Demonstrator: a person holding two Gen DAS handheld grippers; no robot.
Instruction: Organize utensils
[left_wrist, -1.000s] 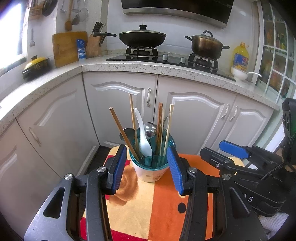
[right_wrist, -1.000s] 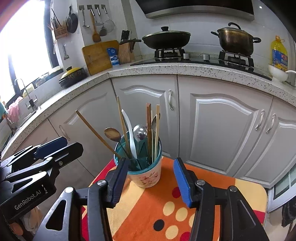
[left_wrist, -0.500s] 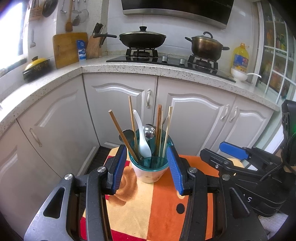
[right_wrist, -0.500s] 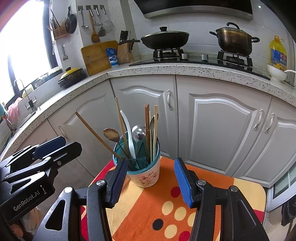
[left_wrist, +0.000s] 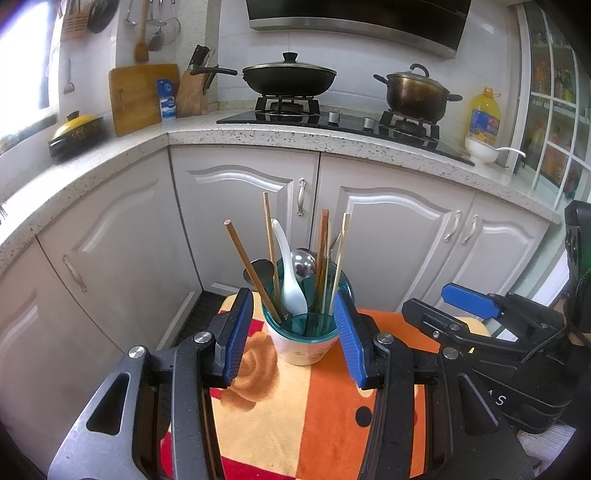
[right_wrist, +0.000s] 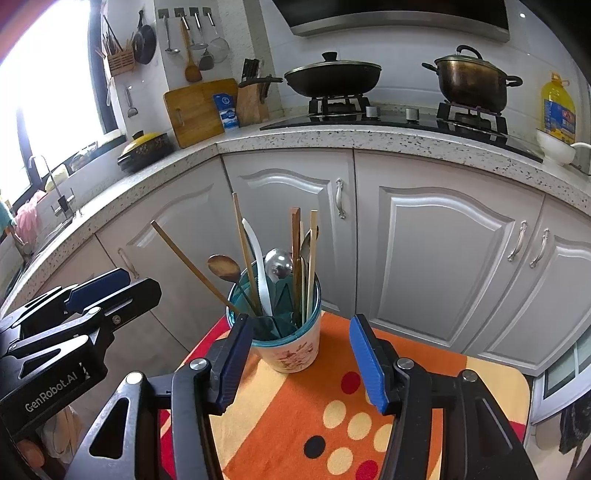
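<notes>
utensil cup (left_wrist: 303, 341) just ahead of our left gripper (left_wrist: 293, 332), chopsticks (left_wrist: 251, 271) and spoons (left_wrist: 291, 288) upright inside | left jaws apart, gripping nothing | right gripper (right_wrist: 301, 360) spread, empty, cup ahead-left

Utensil cup (left_wrist: 305, 341), white with teal insert, is placed upright on orange patterned cloth. Wooden chopsticks (left_wrist: 248, 266), white spoon (left_wrist: 290, 282), metal spoon (left_wrist: 303, 262) are held inside, handles leaned outward.
</notes>
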